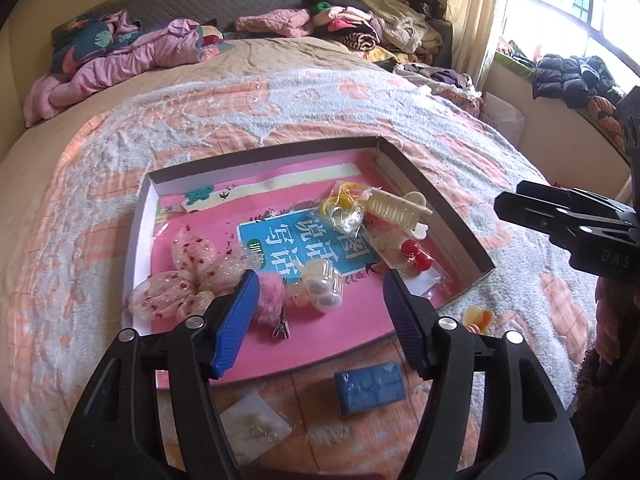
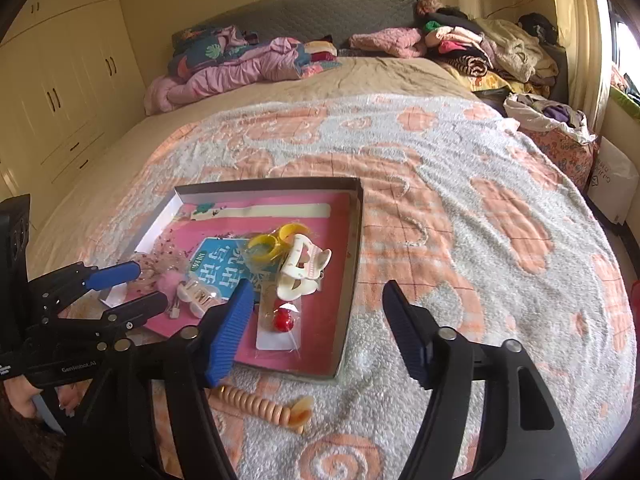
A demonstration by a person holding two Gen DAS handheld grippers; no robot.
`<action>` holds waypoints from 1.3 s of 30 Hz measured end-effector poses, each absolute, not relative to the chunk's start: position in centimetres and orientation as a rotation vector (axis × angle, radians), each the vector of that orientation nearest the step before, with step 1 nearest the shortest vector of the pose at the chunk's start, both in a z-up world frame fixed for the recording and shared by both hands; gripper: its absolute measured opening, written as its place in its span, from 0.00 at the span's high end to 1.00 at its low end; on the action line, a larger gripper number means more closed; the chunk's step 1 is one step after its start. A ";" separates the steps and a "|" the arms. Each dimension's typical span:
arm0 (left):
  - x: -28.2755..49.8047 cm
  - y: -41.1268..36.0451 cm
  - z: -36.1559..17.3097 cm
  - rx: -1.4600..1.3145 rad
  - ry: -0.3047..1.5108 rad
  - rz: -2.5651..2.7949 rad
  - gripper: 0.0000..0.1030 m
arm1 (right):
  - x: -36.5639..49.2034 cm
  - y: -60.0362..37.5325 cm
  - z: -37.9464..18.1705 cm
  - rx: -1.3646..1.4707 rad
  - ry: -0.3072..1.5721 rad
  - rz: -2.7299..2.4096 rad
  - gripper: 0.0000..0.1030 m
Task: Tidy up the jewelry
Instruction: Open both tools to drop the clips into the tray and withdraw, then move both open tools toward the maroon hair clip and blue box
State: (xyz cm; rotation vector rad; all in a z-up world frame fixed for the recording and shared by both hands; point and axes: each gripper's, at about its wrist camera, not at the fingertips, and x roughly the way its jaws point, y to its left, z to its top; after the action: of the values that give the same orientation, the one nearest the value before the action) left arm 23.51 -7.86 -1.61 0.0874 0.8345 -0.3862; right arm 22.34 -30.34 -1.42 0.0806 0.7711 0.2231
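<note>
Both grippers, left (image 1: 320,296) and right (image 2: 316,308), with fingers apart and empty, above the tray (image 1: 440,200) on the bed (image 1: 320,92).

The bed (image 2: 460,184) carried all items. A fleecy grey blanket (image 1: 360,112) with peach flower shapes covered its near part; a tan sheet (image 2: 360,76) covered the far part up to the grey headboard.

A shallow cardboard box lid (image 1: 444,216), pink inside, lay flat on the blanket. Just outside its near edge lay a blue rectangular case (image 1: 369,392), a small clear packet (image 1: 256,428) and an orange hair clip (image 1: 477,319). A string of beige wooden beads (image 2: 256,402) lay on the blanket beside that clip.

Crumpled pink bedding (image 2: 240,72) and piled clothes (image 2: 472,48) lay at the head end.
</note>
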 end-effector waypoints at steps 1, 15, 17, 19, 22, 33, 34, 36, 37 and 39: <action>23.2 -7.7 -1.3 0.085 0.830 -0.385 0.43 | 22.0 -30.4 -1.2 0.080 0.765 0.224 0.31; 19.3 -6.1 1.2 0.049 0.777 -0.368 0.13 | 18.0 -30.8 0.4 0.080 0.721 0.198 0.15; 18.7 -5.9 1.5 0.046 0.770 -0.361 0.11 | 17.5 -31.0 0.6 0.084 0.716 0.196 0.15; 18.2 -5.6 1.8 0.043 0.763 -0.355 0.11 | 17.0 -31.1 0.8 0.088 0.711 0.194 0.15; 17.6 -4.7 2.2 0.034 0.752 -0.340 0.11 | 16.3 -31.1 1.0 0.088 0.705 0.193 0.15; 15.8 -0.7 2.5 -0.014 0.744 -0.267 0.11 | 14.0 -30.4 1.2 0.081 0.693 0.214 0.14; 15.6 -0.4 2.5 -0.016 0.744 -0.260 0.11 | 13.8 -30.2 1.3 0.080 0.692 0.217 0.14; 15.3 0.2 2.3 -0.020 0.747 -0.250 0.11 | 13.5 -30.0 1.2 0.075 0.692 0.224 0.14; 15.1 0.6 2.2 -0.023 0.749 -0.244 0.11 | 13.4 -29.8 1.2 0.074 0.692 0.227 0.14; 14.8 1.0 2.1 -0.025 0.751 -0.236 0.11 | 13.3 -29.4 1.2 0.071 0.693 0.234 0.14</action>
State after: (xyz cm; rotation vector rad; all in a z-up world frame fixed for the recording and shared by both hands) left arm 14.78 0.98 2.13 -0.0254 0.7513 -0.2357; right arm 13.26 -29.44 1.24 0.0706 0.6935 0.2344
